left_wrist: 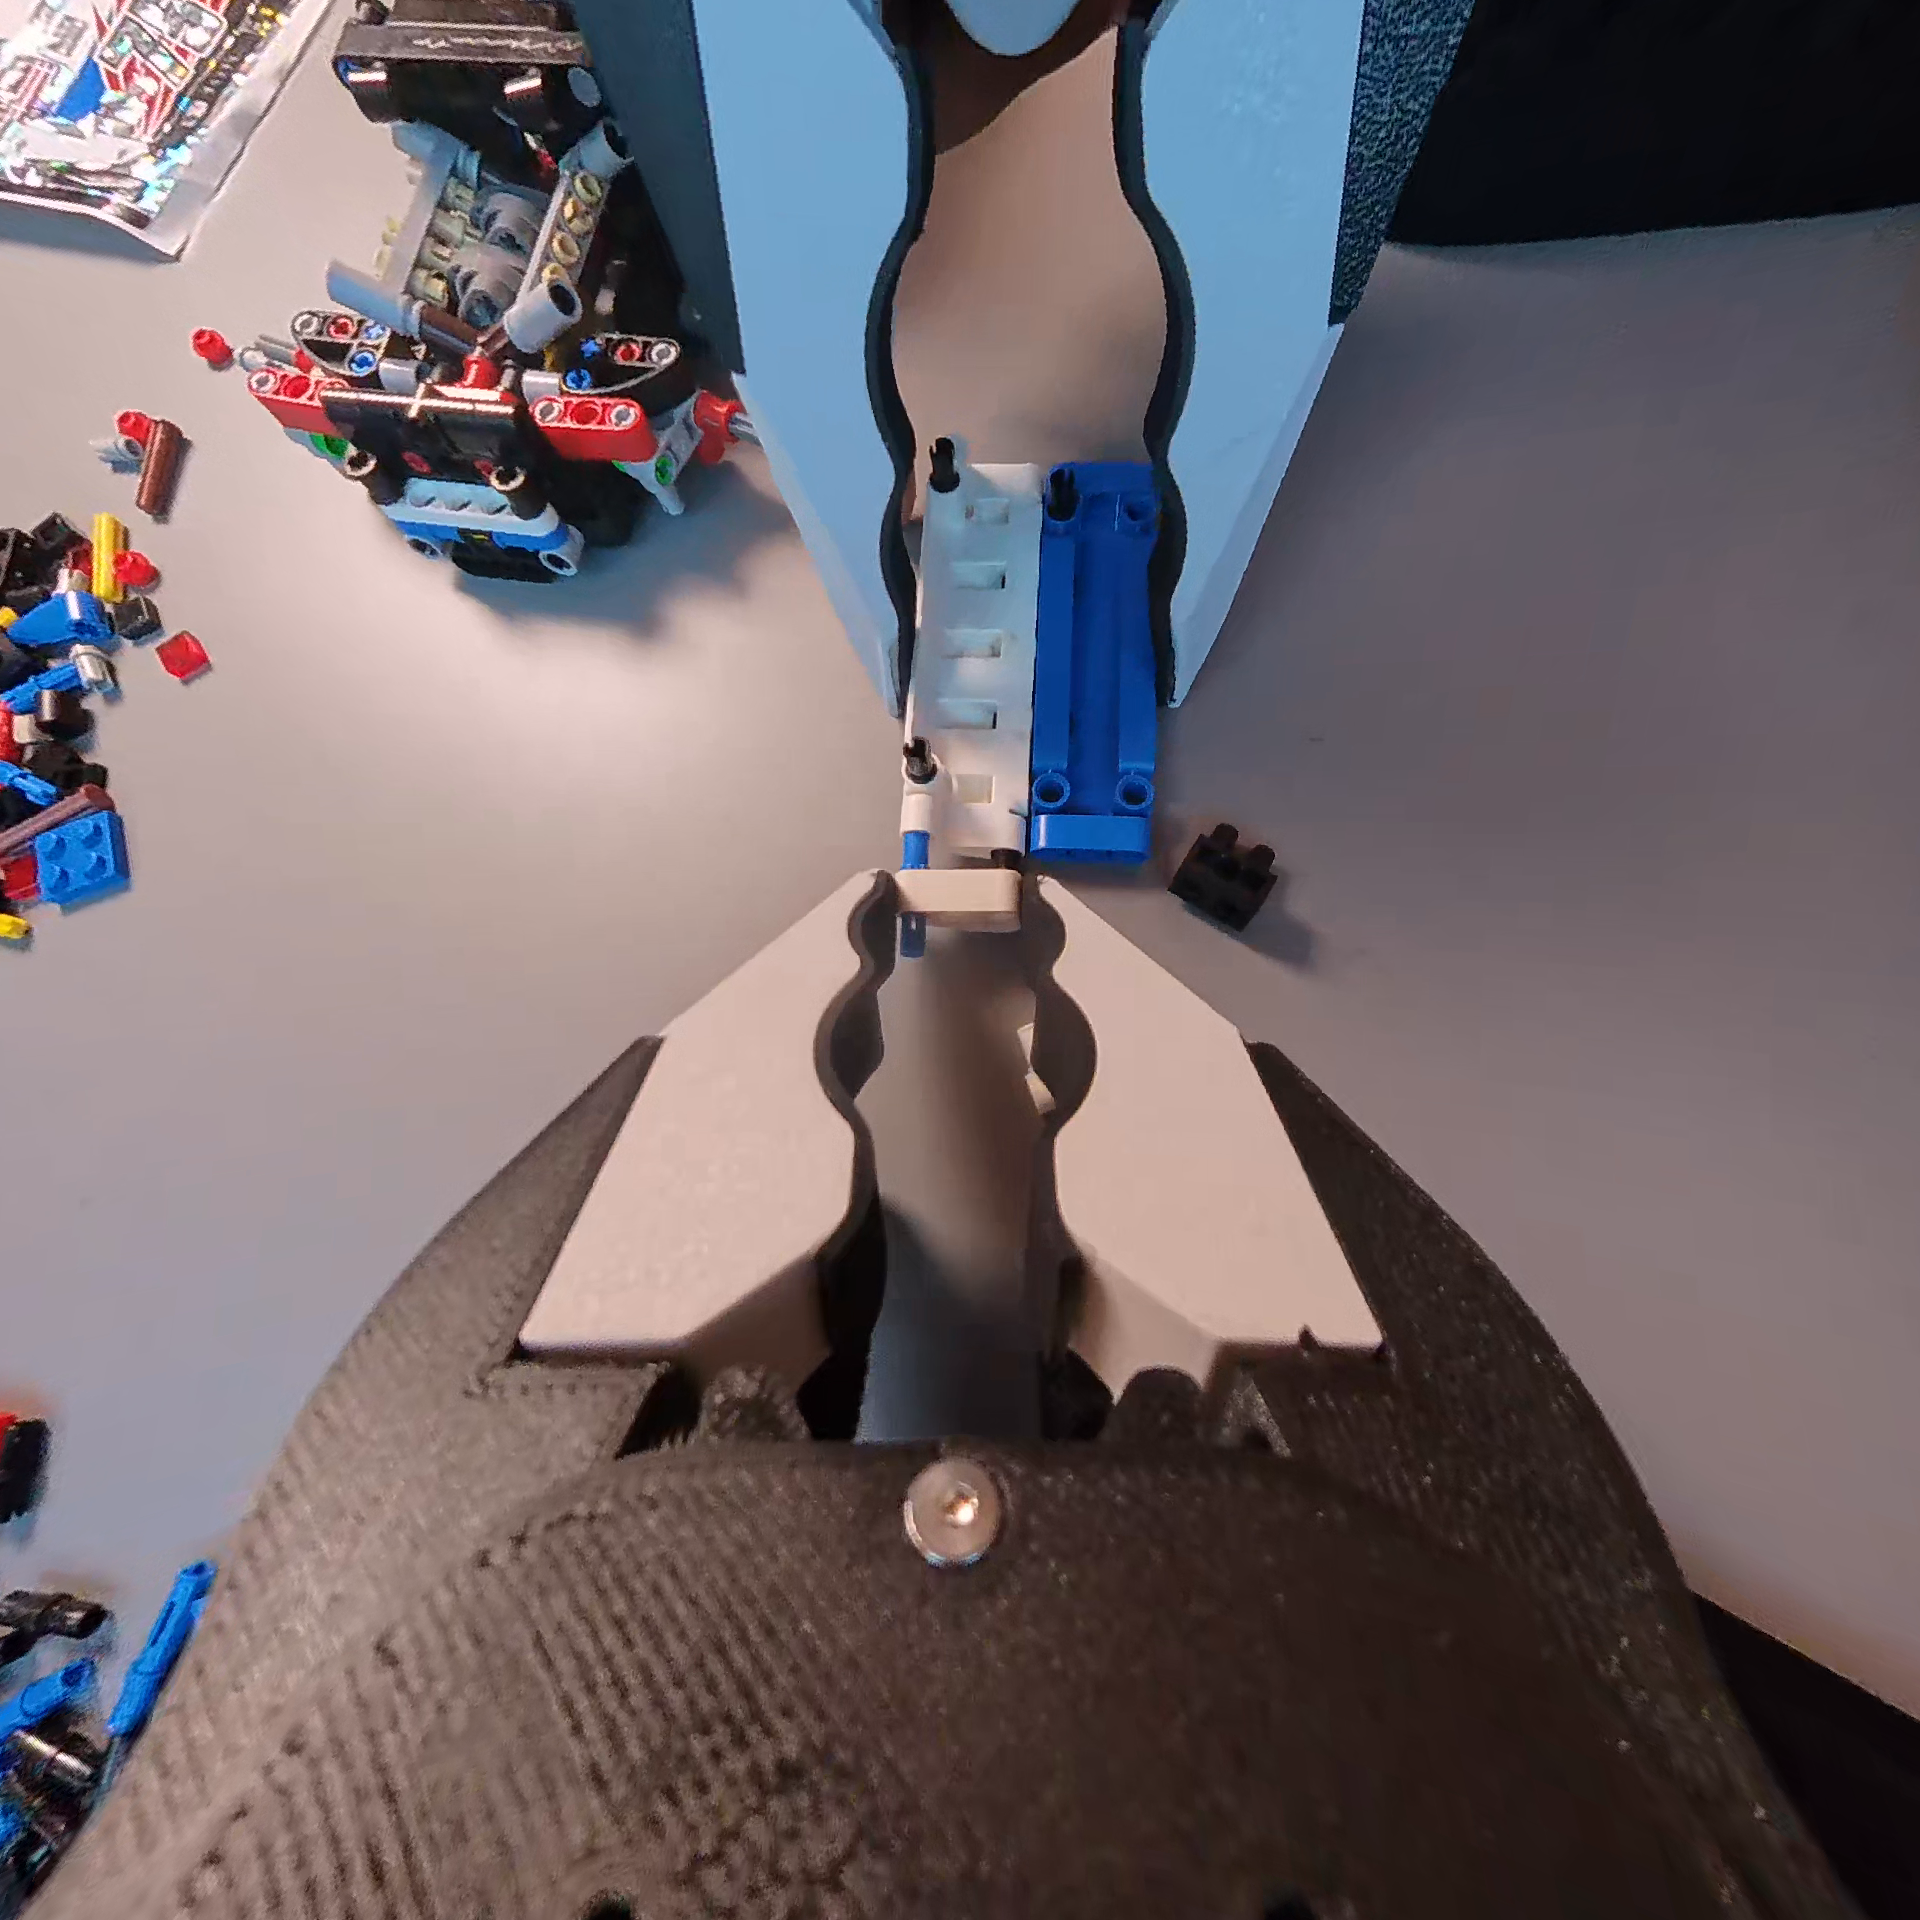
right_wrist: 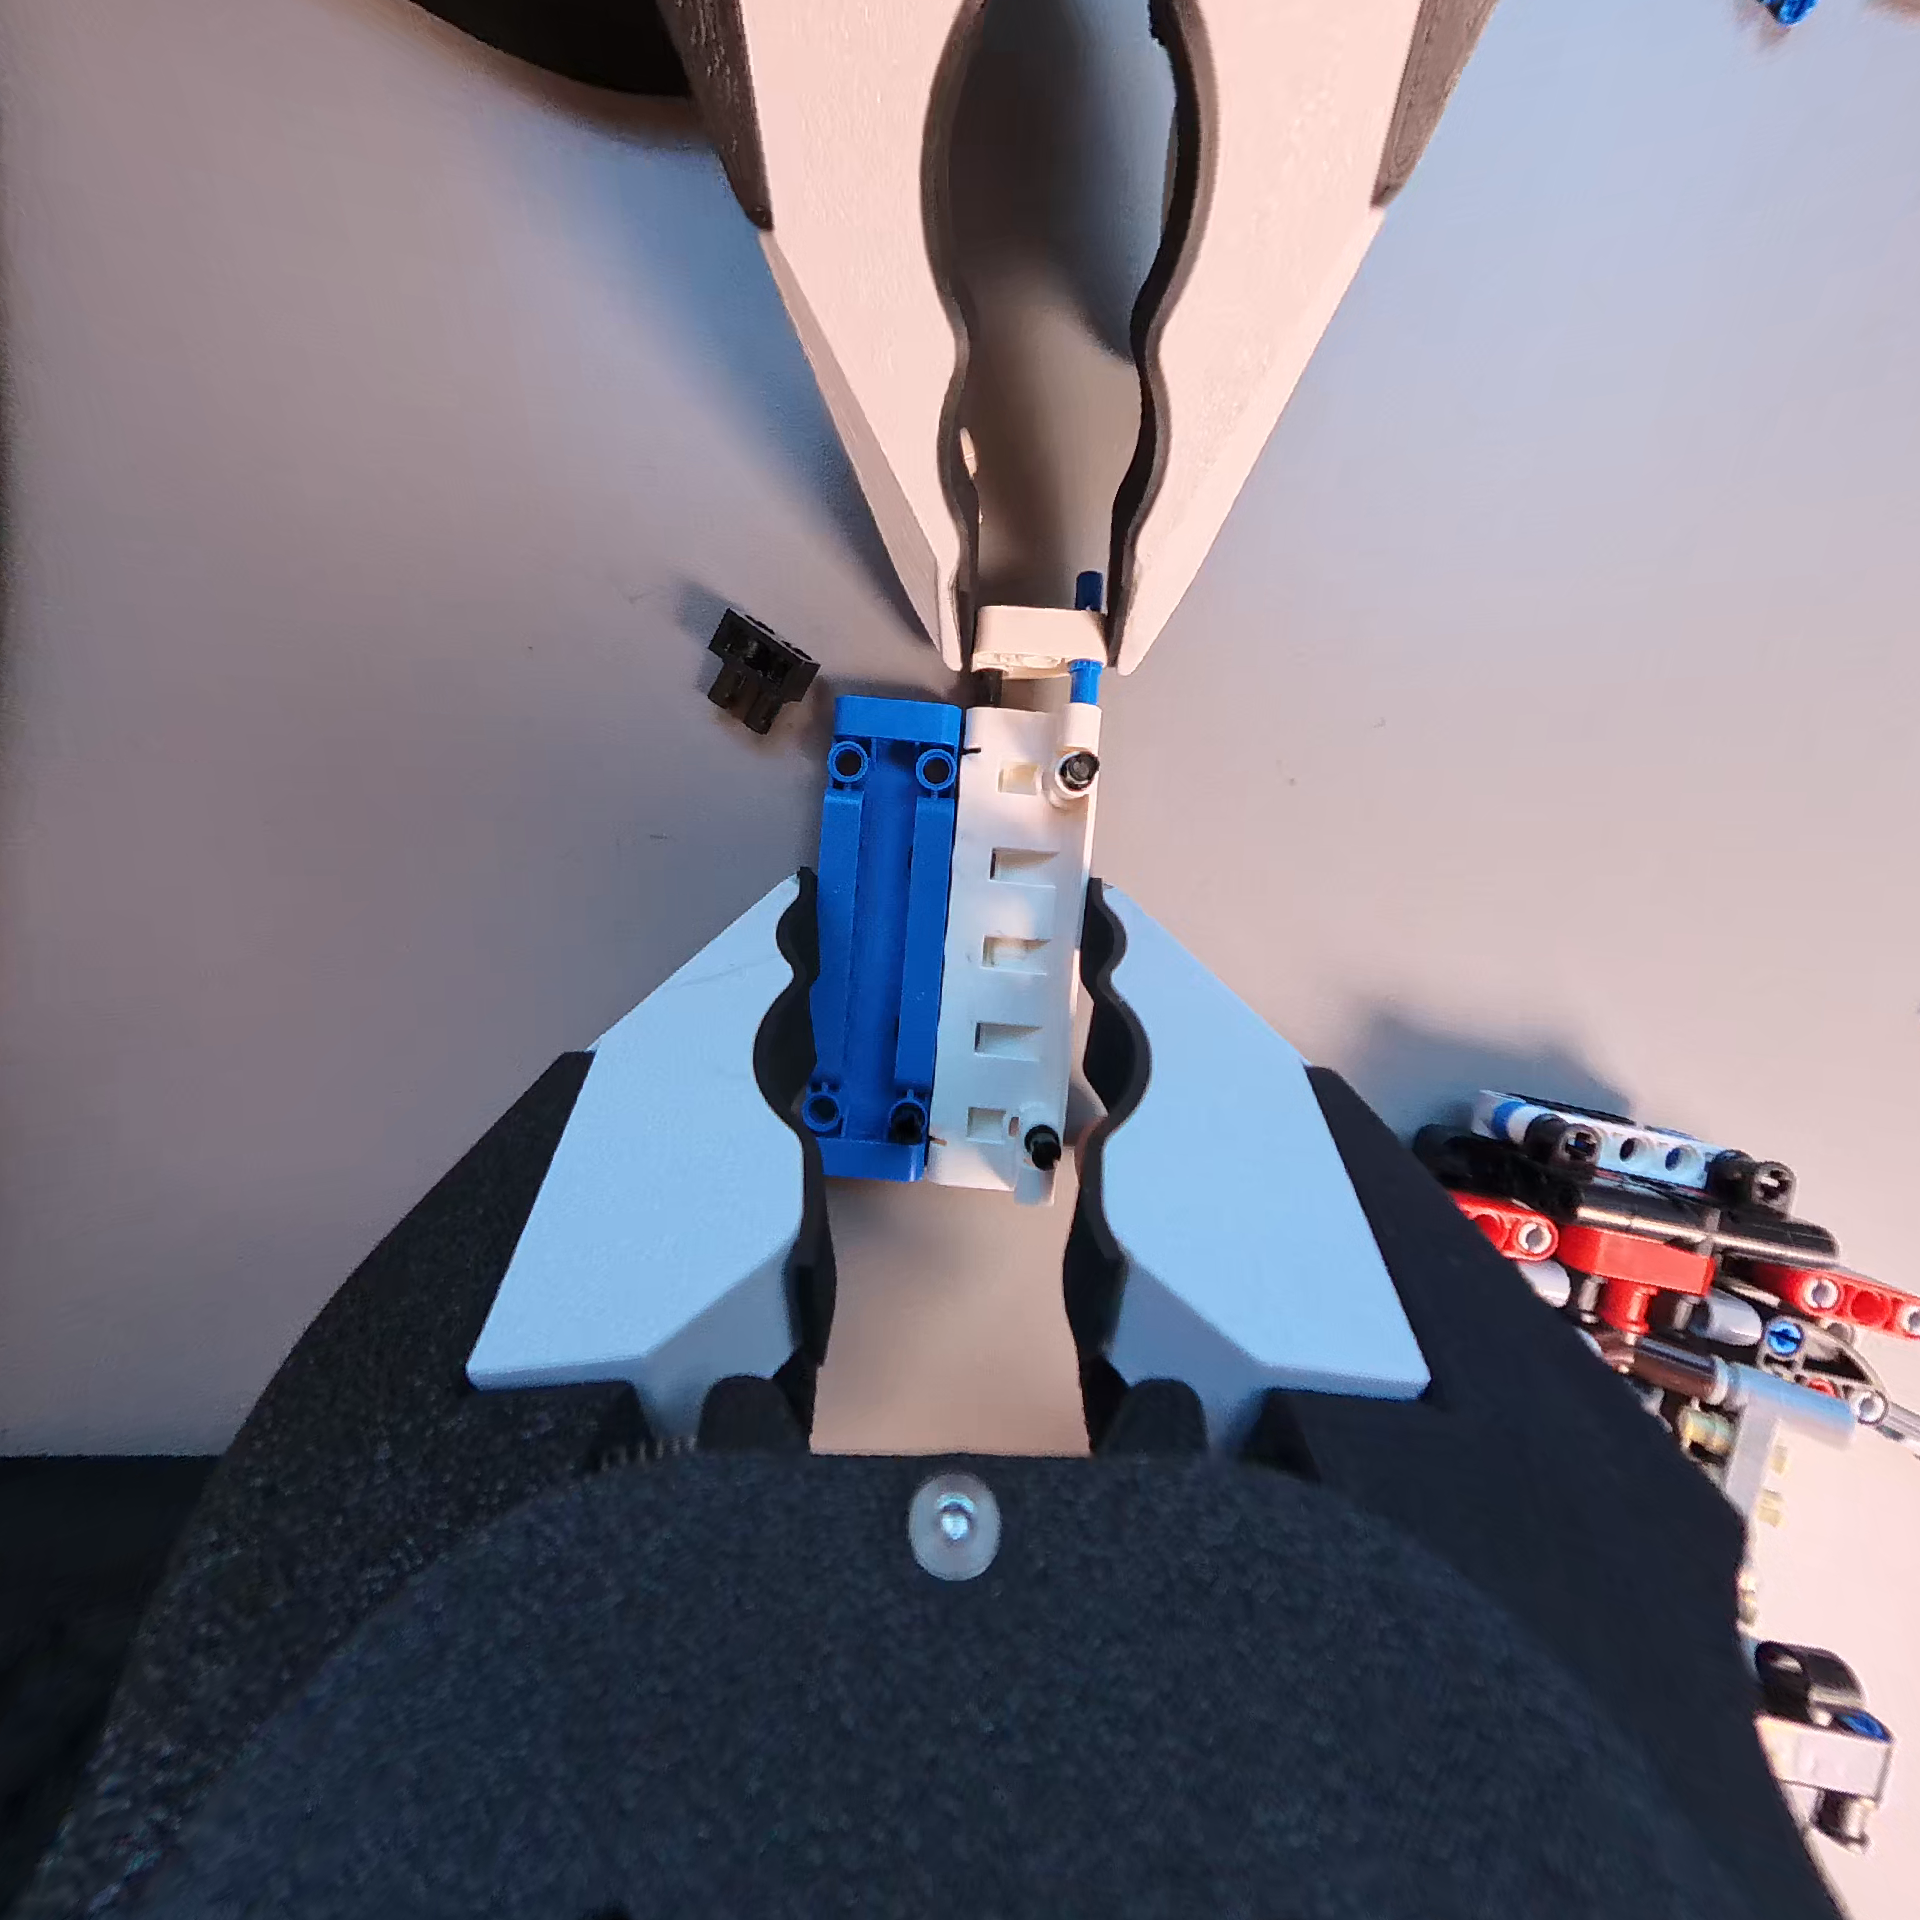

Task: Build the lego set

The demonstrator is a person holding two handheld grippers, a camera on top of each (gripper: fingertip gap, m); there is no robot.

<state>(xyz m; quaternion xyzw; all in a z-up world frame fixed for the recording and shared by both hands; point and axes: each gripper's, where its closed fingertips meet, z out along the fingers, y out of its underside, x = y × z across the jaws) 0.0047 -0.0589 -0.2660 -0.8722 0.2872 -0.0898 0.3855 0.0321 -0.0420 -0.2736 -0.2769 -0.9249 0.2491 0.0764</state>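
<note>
Pinching a small white beam [left_wrist: 956, 902], left jaws face right jaws clamping the blue-white panel assembly [right_wrist: 951, 977].

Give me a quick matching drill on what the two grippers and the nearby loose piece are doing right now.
Things:
1. left gripper
2. right gripper
3. small black lego piece
4. half-built red and black lego vehicle

States:
A. lies loose on the table beside the blue panel
B. shut on the joined blue and white lego panels
C. shut on the small white lego beam
D. stands untouched off to the side

Pairs: 1-C, 2-B, 3-A, 4-D
</note>
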